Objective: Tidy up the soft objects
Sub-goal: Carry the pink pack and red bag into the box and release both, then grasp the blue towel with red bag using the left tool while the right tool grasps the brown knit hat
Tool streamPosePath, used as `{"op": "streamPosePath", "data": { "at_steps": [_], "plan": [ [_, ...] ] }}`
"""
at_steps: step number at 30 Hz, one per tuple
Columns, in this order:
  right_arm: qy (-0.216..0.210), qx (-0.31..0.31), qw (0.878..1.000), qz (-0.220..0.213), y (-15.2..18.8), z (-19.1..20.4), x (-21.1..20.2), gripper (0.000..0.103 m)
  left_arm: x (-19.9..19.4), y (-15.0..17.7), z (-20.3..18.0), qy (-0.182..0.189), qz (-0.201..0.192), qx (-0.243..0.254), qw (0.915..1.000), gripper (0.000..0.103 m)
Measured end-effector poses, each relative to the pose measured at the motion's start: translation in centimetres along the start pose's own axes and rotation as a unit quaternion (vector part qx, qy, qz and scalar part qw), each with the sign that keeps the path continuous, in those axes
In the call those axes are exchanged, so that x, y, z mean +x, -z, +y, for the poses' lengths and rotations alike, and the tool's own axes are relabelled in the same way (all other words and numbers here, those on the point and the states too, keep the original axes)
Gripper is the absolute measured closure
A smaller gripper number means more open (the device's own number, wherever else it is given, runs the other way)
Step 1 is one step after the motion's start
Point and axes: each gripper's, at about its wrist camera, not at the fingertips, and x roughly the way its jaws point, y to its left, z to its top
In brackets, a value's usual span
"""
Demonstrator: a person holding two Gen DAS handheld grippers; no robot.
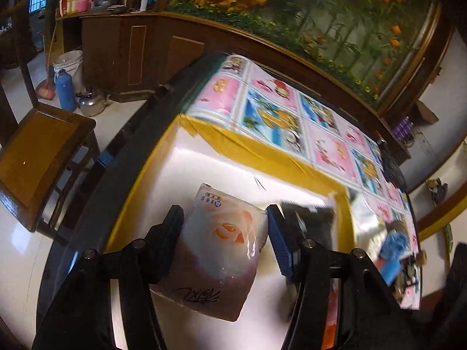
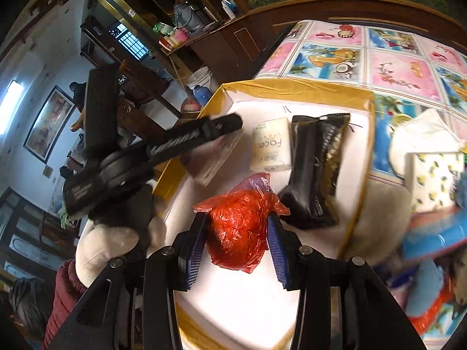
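Note:
My left gripper (image 1: 224, 233) is shut on a tissue pack with a rose print (image 1: 219, 250) and holds it over the white box (image 1: 163, 180) with yellow taped edges. In the right wrist view the left gripper (image 2: 221, 128) shows at the box's far left with that pack (image 2: 213, 160). My right gripper (image 2: 238, 233) is shut on a red plastic bag bundle (image 2: 238, 230) above the box floor (image 2: 242, 300). A white "Face" tissue pack (image 2: 271, 145) and a black wrapped pack (image 2: 315, 169) lie inside the box.
The box sits on a table with a pink and blue picture cloth (image 1: 292, 110). Right of the box lie a white cloth (image 2: 423, 134), a lemon-print pack (image 2: 437, 178) and blue soft items (image 2: 432, 233). A wooden chair (image 1: 38, 151) stands left.

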Motion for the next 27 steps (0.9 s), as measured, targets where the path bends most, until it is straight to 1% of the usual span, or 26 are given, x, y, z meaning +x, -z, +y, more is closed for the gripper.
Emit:
{"op": "streamPosePath", "data": {
  "at_steps": [1, 3, 4, 5, 6, 7, 9, 12, 15, 17, 20, 21, 22, 24, 25, 27],
  "plan": [
    [0.000, 0.000, 1.000, 0.003, -0.4, -0.1, 0.7, 0.063, 0.4, -0.4, 0.3, -0.001, -0.002, -0.007, 1.0000, 0.045],
    [0.002, 0.000, 1.000, 0.008, -1.2, -0.3, 1.9, 0.062, 1.0, -0.9, 0.9, 0.010, -0.002, -0.020, 0.9998, 0.042],
    [0.001, -0.001, 1.000, 0.010, -1.2, -0.3, 2.3, 0.059, 1.1, -1.0, 1.0, 0.012, -0.002, -0.022, 0.9997, 0.041],
    [0.000, 0.000, 1.000, 0.015, -1.5, -0.5, 3.0, 0.059, 1.1, -1.2, 1.1, 0.018, -0.003, -0.023, 0.9996, 0.041],
    [0.002, 0.005, 1.000, 0.015, -1.6, -0.5, 3.3, 0.058, 1.0, -1.2, 1.2, 0.029, -0.001, -0.025, 0.9993, 0.039],
    [0.001, 0.011, 1.000, 0.015, -1.7, -0.7, 3.3, 0.054, 0.9, -1.3, 1.1, 0.034, 0.000, -0.026, 0.9991, 0.038],
    [-0.005, 0.031, 0.999, 0.012, -1.9, -1.5, 3.9, 0.035, 0.1, -1.2, 1.2, 0.040, -0.004, -0.028, 0.9988, 0.038],
    [-0.009, 0.039, 0.999, 0.003, -1.9, -1.2, 3.9, 0.034, -1.1, -1.2, 1.1, 0.039, -0.011, -0.027, 0.9988, 0.038],
    [0.010, 0.016, 1.000, -0.020, -0.9, -0.7, 1.8, 0.034, -3.4, -0.8, 0.6, 0.027, -0.025, -0.020, 0.9991, 0.038],
    [0.019, -0.003, 0.999, -0.044, 0.3, -0.4, -0.8, 0.034, -5.2, -0.1, 0.0, 0.041, -0.036, -0.017, 0.9984, 0.038],
    [0.030, -0.022, 0.995, -0.093, 2.9, -0.6, -5.9, 0.032, -8.4, 1.9, -1.8, 0.073, -0.048, -0.010, 0.9961, 0.038],
    [0.037, -0.023, 0.993, -0.113, 3.9, -1.0, -7.8, 0.029, -9.3, 2.7, -2.6, 0.085, -0.048, -0.004, 0.9952, 0.038],
    [0.042, -0.022, 0.990, -0.131, 4.8, -1.5, -9.5, 0.021, -9.9, 3.4, -3.3, 0.095, -0.046, 0.005, 0.9944, 0.038],
    [0.053, -0.014, 0.986, -0.156, 7.0, -2.8, -12.4, 0.015, -11.0, 5.6, -5.4, 0.107, -0.037, 0.033, 0.9930, 0.038],
    [0.061, -0.005, 0.984, -0.166, 8.5, -4.0, -14.0, 0.015, -11.3, 6.9, -6.7, 0.109, -0.030, 0.052, 0.9923, 0.038],
    [0.079, 0.009, 0.982, -0.170, 11.1, -6.2, -16.0, 0.015, -11.4, 9.4, -9.0, 0.113, -0.012, 0.083, 0.9901, 0.038]
  ]
}}
